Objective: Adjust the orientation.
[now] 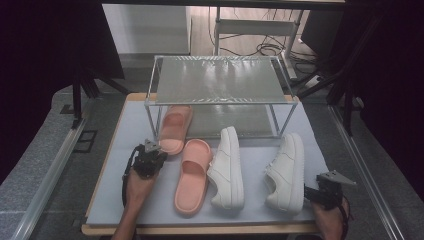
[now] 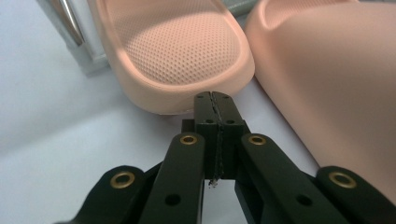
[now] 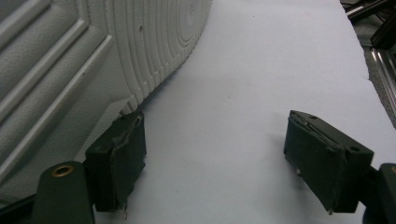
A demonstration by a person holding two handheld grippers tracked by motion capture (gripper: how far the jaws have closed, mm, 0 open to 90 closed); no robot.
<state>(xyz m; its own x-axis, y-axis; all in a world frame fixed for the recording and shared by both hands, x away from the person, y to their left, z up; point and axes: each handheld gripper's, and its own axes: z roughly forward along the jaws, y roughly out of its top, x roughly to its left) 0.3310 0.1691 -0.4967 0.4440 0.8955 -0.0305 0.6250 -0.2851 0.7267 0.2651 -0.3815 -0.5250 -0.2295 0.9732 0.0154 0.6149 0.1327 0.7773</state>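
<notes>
Jaws of left gripper (image 2: 213,100) clenched, empty, at pink slipper (image 2: 177,46); right gripper (image 3: 215,158) spread beside white sneaker (image 3: 93,56).

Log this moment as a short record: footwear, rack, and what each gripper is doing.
surface: pale mat
rack: two-tier metal shoe rack at the far side
pink slides: far slide partly under the rack; near slide beside it
white sneakers: left sneaker, right sneaker, both lying on their sides
left gripper: shut, empty, tips at the far slide's heel edge
right gripper: open, empty, one finger by the right sneaker's sole
</notes>
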